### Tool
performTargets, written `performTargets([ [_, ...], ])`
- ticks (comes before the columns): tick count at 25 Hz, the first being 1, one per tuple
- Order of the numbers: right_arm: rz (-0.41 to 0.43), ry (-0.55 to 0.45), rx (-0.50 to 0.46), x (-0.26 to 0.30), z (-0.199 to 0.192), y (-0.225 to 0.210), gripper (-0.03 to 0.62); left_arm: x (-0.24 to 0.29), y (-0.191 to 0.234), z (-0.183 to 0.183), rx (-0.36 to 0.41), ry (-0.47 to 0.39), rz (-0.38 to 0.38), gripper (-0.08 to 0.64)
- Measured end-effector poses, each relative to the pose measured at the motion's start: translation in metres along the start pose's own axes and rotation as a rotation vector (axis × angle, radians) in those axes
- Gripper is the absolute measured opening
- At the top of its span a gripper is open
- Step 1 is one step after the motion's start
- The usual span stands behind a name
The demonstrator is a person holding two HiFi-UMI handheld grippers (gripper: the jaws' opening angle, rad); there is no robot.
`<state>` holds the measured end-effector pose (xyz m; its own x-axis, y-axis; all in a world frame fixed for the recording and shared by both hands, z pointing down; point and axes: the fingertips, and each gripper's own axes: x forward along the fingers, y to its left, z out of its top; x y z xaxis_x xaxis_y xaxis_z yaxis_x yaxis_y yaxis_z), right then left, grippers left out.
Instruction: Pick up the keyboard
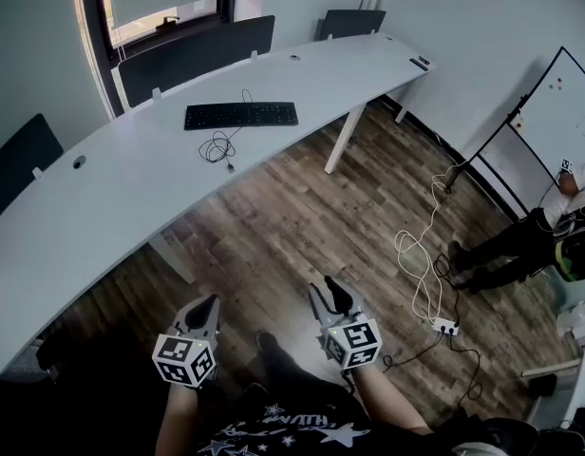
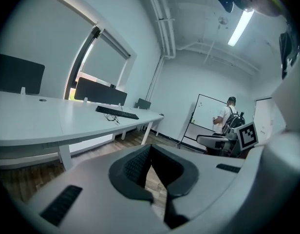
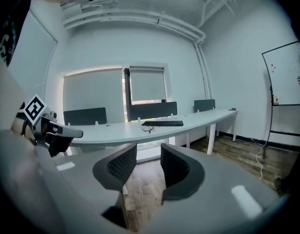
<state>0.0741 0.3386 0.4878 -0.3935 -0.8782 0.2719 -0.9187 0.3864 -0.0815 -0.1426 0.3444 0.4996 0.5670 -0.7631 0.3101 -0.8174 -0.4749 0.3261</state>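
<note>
The black keyboard [image 1: 241,115] lies flat on the long curved white worktop [image 1: 131,188], near its far edge, with its coiled cable [image 1: 218,145] loose on the surface just in front of it. Both grippers are held low over the wooden floor [image 1: 292,217], well apart from the worktop and pointing toward it. The left gripper [image 1: 211,303] has its jaws closed tip to tip on nothing, while the right gripper [image 1: 328,288] has its jaws a narrow gap apart with only floor showing between them.
</note>
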Motion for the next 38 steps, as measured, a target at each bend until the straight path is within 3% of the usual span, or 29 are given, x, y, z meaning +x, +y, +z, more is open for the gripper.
performTargets([
  [5,0.037,-0.002,-0.060,0.047,0.018,-0.022,0.158,0.043,0.011,0.025,0.020,0.005,0.012,0.009],
  [10,0.103,-0.034,0.028,0.089,0.045,-0.046,0.158,0.078,0.017,0.060,0.041,-0.021,0.054,0.009],
  [18,0.134,0.000,-0.117,0.145,0.061,-0.079,0.160,0.116,0.031,0.088,0.056,-0.034,0.139,0.009],
  [22,0.105,0.066,-0.205,0.165,0.055,-0.090,0.205,0.126,0.037,0.096,0.063,-0.025,0.149,0.009],
  [31,0.045,0.155,-0.270,0.227,0.051,-0.125,0.309,0.192,0.077,0.113,0.087,0.014,0.131,0.009],
  [38,-0.085,0.197,-0.406,0.308,0.078,-0.174,0.375,0.264,0.147,0.159,0.104,0.008,0.127,0.009],
])
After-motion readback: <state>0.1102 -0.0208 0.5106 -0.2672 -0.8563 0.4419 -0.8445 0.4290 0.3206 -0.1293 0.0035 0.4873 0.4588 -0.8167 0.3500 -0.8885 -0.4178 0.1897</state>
